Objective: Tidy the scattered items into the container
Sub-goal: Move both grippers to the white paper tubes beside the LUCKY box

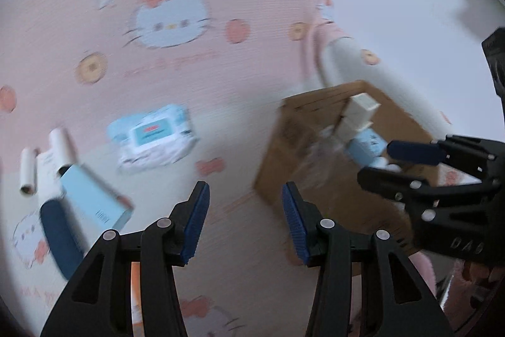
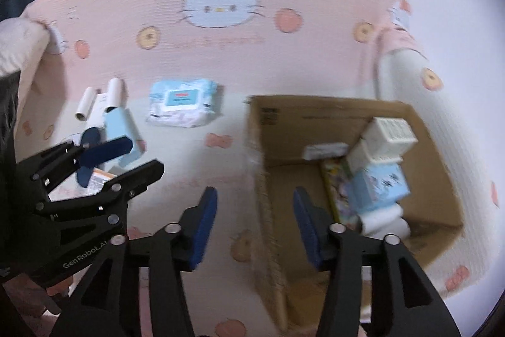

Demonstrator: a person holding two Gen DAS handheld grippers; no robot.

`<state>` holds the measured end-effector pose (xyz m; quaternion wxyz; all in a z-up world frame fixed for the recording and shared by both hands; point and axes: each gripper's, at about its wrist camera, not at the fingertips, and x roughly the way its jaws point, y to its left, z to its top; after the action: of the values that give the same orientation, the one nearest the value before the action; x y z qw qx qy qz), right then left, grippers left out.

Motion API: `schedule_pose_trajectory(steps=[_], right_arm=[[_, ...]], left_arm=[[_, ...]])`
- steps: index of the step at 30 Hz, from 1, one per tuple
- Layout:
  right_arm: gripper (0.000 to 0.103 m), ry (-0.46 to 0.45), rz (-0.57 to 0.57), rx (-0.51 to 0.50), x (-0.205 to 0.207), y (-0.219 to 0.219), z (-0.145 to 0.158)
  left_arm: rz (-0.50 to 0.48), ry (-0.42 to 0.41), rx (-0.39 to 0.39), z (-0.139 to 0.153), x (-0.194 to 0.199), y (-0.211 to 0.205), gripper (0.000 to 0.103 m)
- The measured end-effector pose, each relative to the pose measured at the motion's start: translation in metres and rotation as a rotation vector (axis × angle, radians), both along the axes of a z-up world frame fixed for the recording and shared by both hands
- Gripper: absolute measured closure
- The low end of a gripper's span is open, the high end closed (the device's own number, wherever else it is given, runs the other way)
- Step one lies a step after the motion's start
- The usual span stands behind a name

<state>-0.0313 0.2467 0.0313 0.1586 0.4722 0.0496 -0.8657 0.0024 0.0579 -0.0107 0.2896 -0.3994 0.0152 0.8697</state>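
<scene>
both my left jaws (image 1: pixel 245 221) and right jaws (image 2: pixel 255 228) hang apart and empty. the wipes pack (image 2: pixel 183 103) lies far left of the cardboard box (image 2: pixel 442 195) on the bed. its soft wrapper could slip from my grip, or i could knock the box's near wall.

The whole left wrist view is smeared by motion blur. The label on the wipes pack (image 1: pixel 153 137) cannot be read. The cardboard box (image 2: pixel 315 112) is cut off at the bottom edge, its contents partly hidden behind the near wall.

Wipes pack (image 1: pixel 154 138) left of cardboard box (image 1: pixel 315 147)
</scene>
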Motion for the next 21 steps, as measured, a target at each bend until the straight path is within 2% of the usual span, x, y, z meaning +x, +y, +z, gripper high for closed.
schedule_pose_trajectory(steps=[4, 8, 12, 16, 21], right_arm=[[0.052, -0.015, 0.06, -0.024, -0.007, -0.029, -0.014], [0.051, -0.045, 0.134, -0.04, -0.016, -0.059, -0.028], [0.051, -0.063, 0.194, -0.044, -0.026, -0.088, -0.044], [0.05, -0.071, 0.245, -0.064, -0.039, -0.115, -0.059], [0.05, -0.103, 0.279, -0.125, -0.064, -0.15, -0.076]], left_arm=[[0.067, -0.032, -0.022, -0.019, -0.006, -0.029, 0.051], [0.157, -0.101, -0.063, -0.044, -0.023, -0.061, 0.051], [0.267, -0.184, -0.02, -0.061, -0.045, -0.098, 0.051], [0.391, -0.216, -0.01, -0.07, -0.07, -0.135, 0.051], [0.465, -0.291, 0.006, -0.085, -0.102, -0.168, 0.051]])
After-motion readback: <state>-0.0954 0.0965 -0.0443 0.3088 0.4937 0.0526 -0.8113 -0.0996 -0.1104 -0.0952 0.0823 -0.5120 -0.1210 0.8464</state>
